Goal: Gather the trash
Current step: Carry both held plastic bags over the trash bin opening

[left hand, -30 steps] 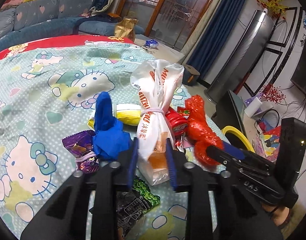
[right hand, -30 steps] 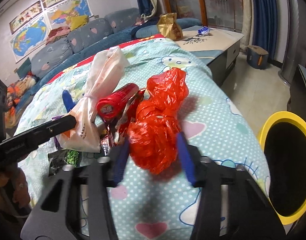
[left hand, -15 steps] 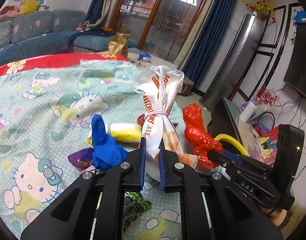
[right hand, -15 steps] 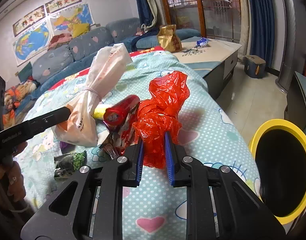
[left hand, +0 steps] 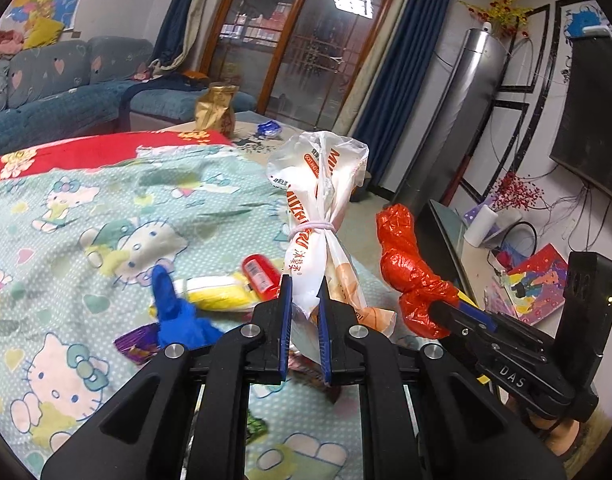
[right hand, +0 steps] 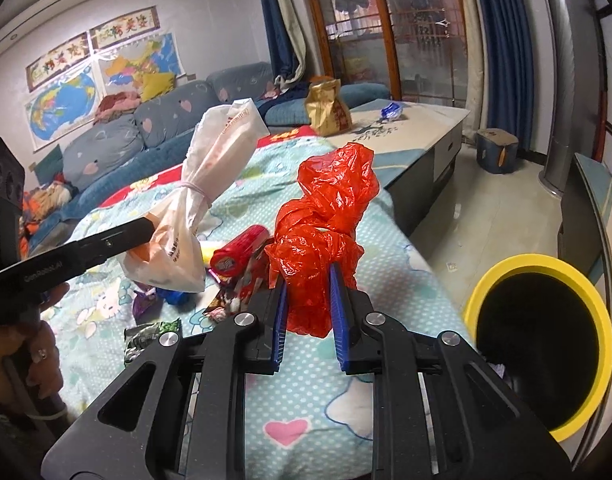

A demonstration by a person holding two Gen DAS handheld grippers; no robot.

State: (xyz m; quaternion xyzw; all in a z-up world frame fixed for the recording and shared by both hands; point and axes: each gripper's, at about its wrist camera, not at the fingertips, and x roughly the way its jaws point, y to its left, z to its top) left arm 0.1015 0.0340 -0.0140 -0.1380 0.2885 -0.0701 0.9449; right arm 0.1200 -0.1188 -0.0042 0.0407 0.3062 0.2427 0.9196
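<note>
A living room with a cartoon-print bed strewn with wrappers. The left hand-held gripper is clamped on a tied white bag, the right hand-held gripper on a crumpled red bag; both bags hang clear of the bed, probably bound for the yellow-rimmed bin at right. Both grippers tilt downward.
</note>
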